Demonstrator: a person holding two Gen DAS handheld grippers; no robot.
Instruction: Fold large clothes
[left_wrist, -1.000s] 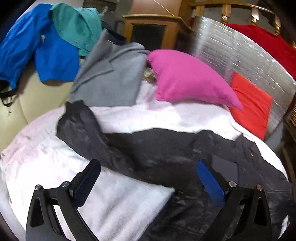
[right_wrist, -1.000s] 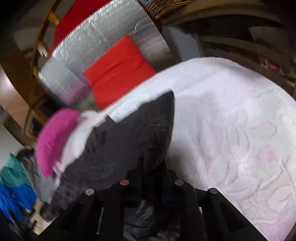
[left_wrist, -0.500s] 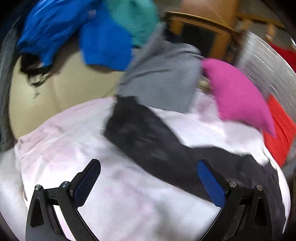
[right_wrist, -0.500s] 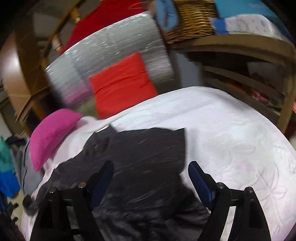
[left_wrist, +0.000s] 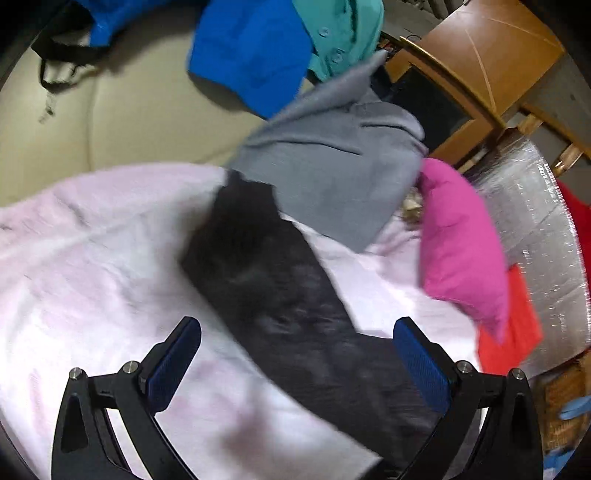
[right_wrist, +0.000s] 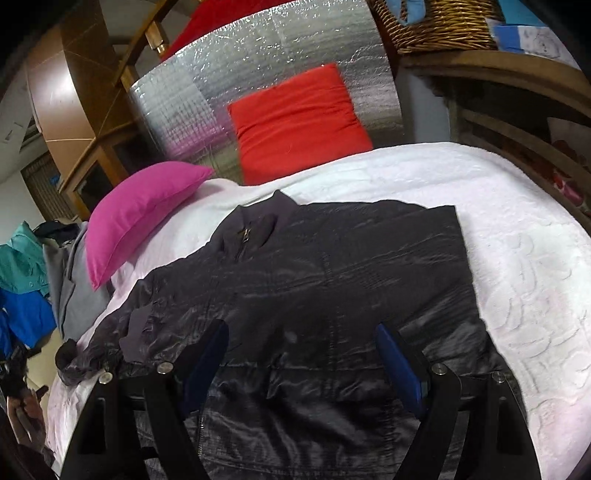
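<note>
- Black jacket (right_wrist: 332, 280) lies spread flat on the pale pink blanket (right_wrist: 517, 258), collar toward the far cushions, its near part running under the right gripper.
- At the far left of the right wrist view, a teal garment (right_wrist: 22, 258) sits above a blue garment (right_wrist: 22, 317), with a grey garment (right_wrist: 74, 295) just beside them at the blanket's edge.
- Next comes the pink cushion (right_wrist: 140, 218), resting on the blanket's far left part, near the jacket's collar but apart from it.
- The jacket's left sleeve (left_wrist: 266, 273) stretches away across the blanket (blurred in the left wrist view), its cuff end touching the grey garment.
- The left gripper (left_wrist: 295, 362) hovers over that sleeve with its jaws wide apart and nothing pinched; the sleeve passes between and below the blue pads.
- The right gripper (right_wrist: 301, 362) has just been opening; its jaws now stand wide apart above the jacket's body, the fabric lying below them, not clamped.
- Further right, the red cushion (right_wrist: 299, 118) leans on the silver foil panel (right_wrist: 221, 88) beyond the collar.
- A wicker basket (right_wrist: 443, 26) sits on a shelf at the upper right.
</note>
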